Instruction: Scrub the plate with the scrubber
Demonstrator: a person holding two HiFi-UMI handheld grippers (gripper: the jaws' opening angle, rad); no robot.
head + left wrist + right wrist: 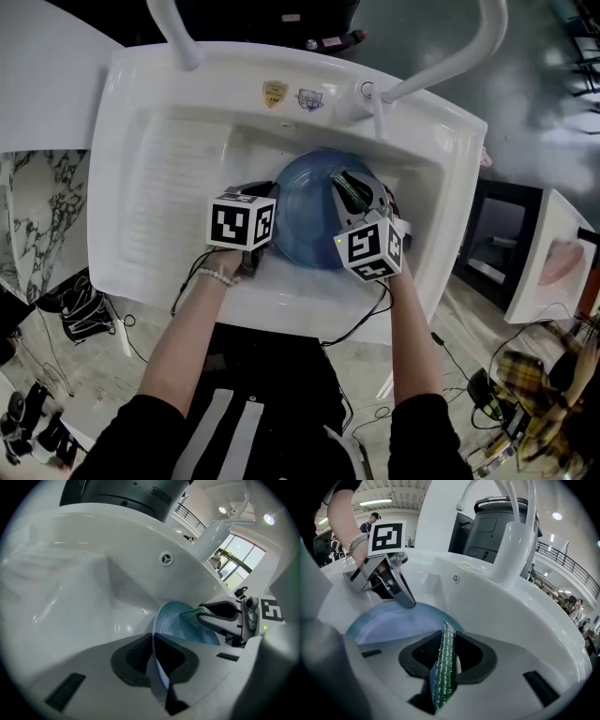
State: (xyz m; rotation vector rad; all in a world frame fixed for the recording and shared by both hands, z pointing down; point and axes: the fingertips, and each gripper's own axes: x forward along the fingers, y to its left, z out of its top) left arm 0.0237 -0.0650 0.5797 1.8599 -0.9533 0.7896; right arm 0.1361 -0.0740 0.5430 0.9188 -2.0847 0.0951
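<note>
The white sink (178, 197) fills the centre of the scene, with a ribbed draining area on its left side. The white faucet (450, 61) rises from the far right rim. The blue plate (305, 211) lies inside the basin, near its middle. The left gripper (154, 656) is at the left side of the plate. Its jaws are clenched on the plate's left rim, which passes edge-on between the pads. The right gripper (445, 656) is over the right side of the plate. Its jaws are clamped on the green scrubber (443, 667), which stands on edge between them. The scrubber's free end points at the plate's inner face; whether it touches cannot be confirmed.
</note>
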